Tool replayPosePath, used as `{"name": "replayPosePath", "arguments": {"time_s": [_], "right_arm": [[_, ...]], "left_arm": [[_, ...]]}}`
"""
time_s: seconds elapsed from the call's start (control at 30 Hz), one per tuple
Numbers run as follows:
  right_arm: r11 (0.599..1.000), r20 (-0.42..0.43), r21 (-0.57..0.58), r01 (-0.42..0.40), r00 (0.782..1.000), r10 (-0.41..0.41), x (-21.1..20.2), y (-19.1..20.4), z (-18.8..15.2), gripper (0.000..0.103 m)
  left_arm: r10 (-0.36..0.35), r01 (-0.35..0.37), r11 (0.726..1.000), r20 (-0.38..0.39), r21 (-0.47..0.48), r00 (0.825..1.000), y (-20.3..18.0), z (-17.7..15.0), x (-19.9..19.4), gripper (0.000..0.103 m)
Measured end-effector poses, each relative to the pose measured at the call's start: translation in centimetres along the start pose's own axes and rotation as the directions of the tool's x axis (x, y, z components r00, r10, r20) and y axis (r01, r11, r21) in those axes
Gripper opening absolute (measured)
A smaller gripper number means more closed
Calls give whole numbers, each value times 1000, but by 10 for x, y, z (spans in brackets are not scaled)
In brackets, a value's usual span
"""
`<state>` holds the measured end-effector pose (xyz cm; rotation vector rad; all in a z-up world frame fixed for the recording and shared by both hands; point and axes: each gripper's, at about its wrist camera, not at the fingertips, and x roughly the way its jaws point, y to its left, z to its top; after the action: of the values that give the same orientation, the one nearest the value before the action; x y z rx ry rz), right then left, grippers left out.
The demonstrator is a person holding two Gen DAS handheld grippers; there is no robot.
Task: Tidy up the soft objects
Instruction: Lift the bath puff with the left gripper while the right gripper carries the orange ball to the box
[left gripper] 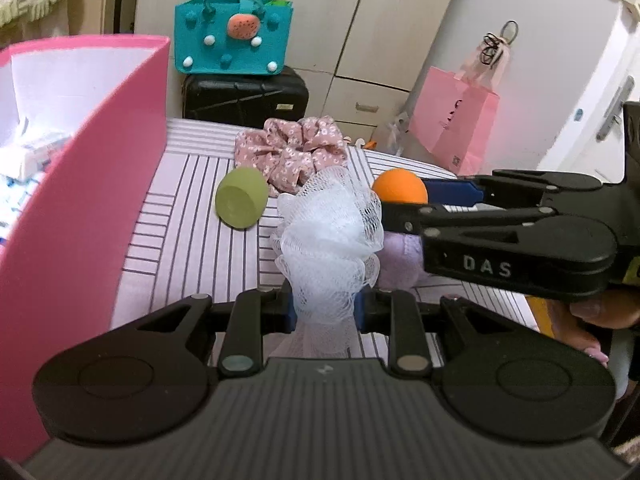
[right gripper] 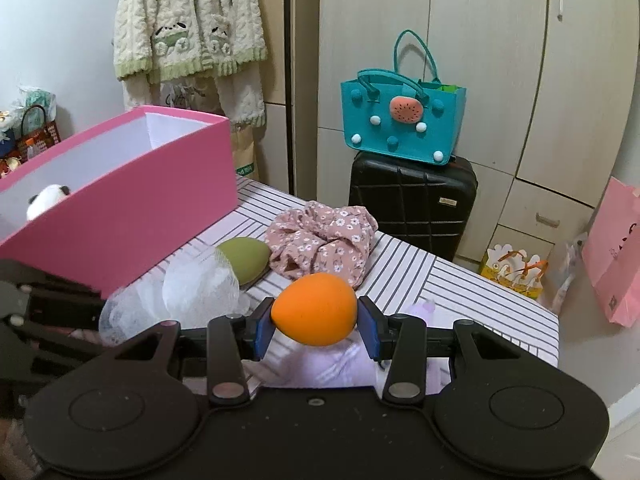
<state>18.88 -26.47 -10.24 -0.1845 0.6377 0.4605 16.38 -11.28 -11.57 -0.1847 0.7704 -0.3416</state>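
Observation:
My left gripper (left gripper: 325,306) is shut on a white mesh bath puff (left gripper: 330,232), held above the striped bed. My right gripper (right gripper: 316,322) is shut on an orange egg-shaped sponge (right gripper: 314,309); the sponge also shows in the left wrist view (left gripper: 400,186), to the right of the puff. A green sponge (left gripper: 240,198) lies on the striped sheet (left gripper: 192,216) beside a pink floral scrunchie (left gripper: 294,152). A pale purple soft object (left gripper: 400,258) lies under the right gripper. The pink box (left gripper: 92,184) stands at the left, with a panda plush (right gripper: 48,198) inside.
A black suitcase (right gripper: 412,204) with a teal felt bag (right gripper: 402,120) on top stands beyond the bed. A pink paper bag (left gripper: 454,124) hangs at the right. Wardrobe doors (right gripper: 480,60) fill the back. A knitted cardigan (right gripper: 188,20) hangs behind the box.

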Motion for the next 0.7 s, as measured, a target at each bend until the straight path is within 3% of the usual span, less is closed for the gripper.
{"name": "replayPosePath", "arguments": {"time_s": [0.47, 0.6, 0.7], "right_arm": [[998, -65, 59, -37, 997, 41, -42, 23, -13, 49], [993, -109, 98, -64, 991, 75, -51, 25, -16, 49], [989, -126, 121, -83, 987, 98, -59, 28, -19, 49]], "left_arm": [[-58, 64, 996, -80, 65, 995, -3, 0, -46, 24], [-26, 50, 984, -139, 169, 990, -5, -5, -54, 24], [-37, 80, 974, -198, 214, 980, -3, -7, -62, 24]]}}
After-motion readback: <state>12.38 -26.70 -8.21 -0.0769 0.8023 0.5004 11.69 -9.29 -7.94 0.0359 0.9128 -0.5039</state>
